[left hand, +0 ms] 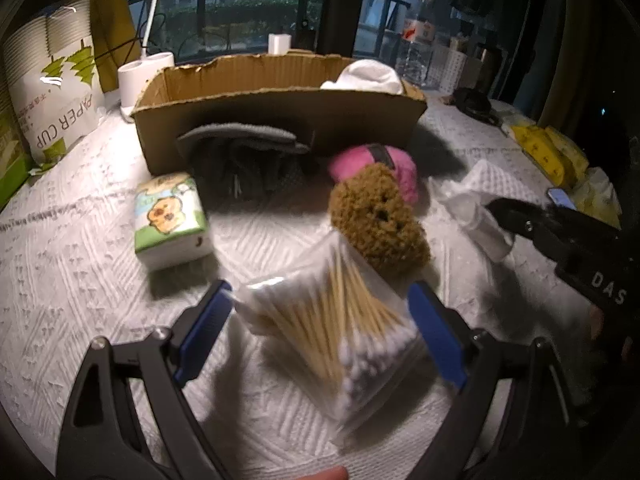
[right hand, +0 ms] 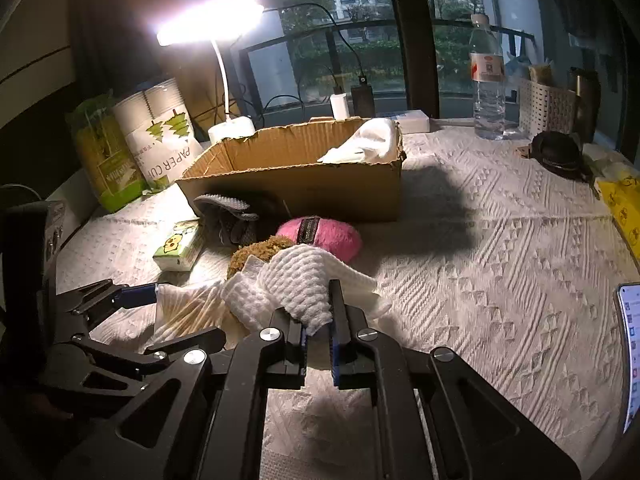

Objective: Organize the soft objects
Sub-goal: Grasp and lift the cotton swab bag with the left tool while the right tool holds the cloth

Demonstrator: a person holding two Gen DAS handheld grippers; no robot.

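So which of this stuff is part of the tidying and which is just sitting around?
Job: box, white cloth, swab bag, brown sponge, pink yarn, grey mitt, tissue pack.
Lying about: lamp, bottle, paper cups, phone.

Lit desk lamp (right hand: 208,20) before window (right hand: 360,20)

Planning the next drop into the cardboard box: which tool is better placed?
Right: the right tool is already shut on the white cloth. The left tool stands open around the cotton swab bag.
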